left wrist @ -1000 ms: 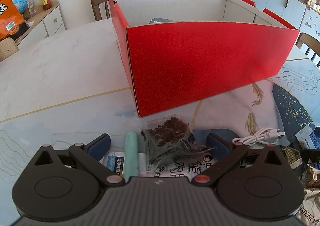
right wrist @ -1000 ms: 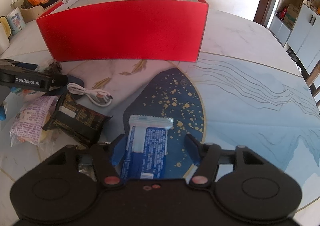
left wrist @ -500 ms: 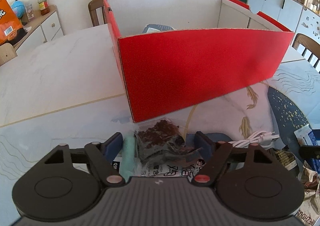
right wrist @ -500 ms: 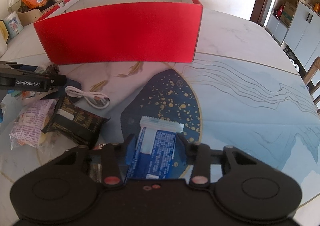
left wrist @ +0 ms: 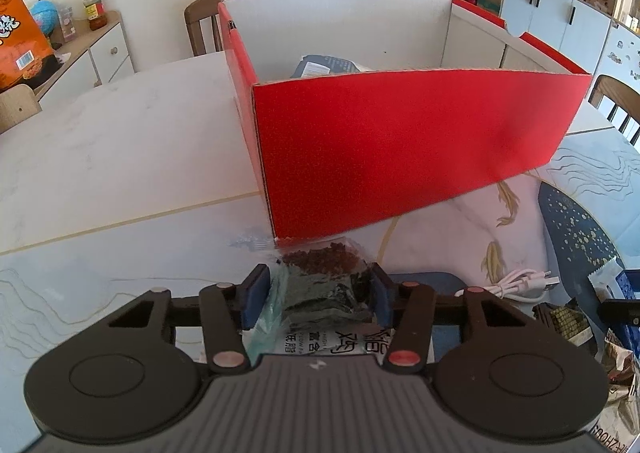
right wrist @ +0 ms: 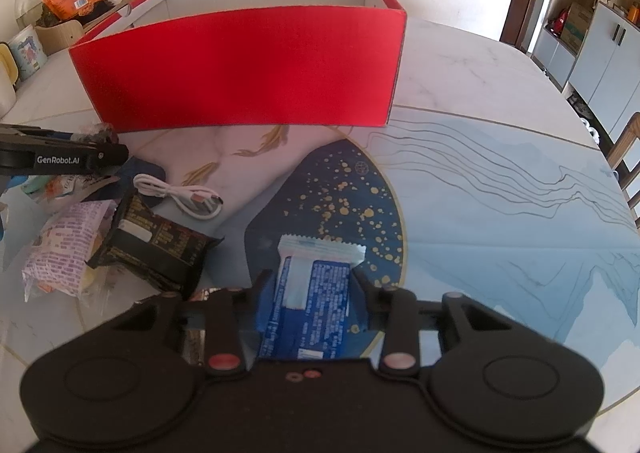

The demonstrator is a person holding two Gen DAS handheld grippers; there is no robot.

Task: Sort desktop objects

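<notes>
While both tilt down, left gripper (left wrist: 320, 295) closing onto clear snack bag (left wrist: 326, 281), right gripper (right wrist: 312, 285) clamped on blue packet (right wrist: 312, 293).

Right claw (right wrist: 314, 285) clamped on blue snack packet (right wrist: 316, 293), red box (right wrist: 240, 69) beyond.

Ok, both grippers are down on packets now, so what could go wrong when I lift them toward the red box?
1. The left gripper, whose jaws have just been closing, squeezes a clear snack pouch lying on other packets; one underneath may drag along.
2. The right gripper pinches the blue packet near one end, so it could droop or slip.
3. The red box has a tall near wall; a low carry could catch it.
</notes>
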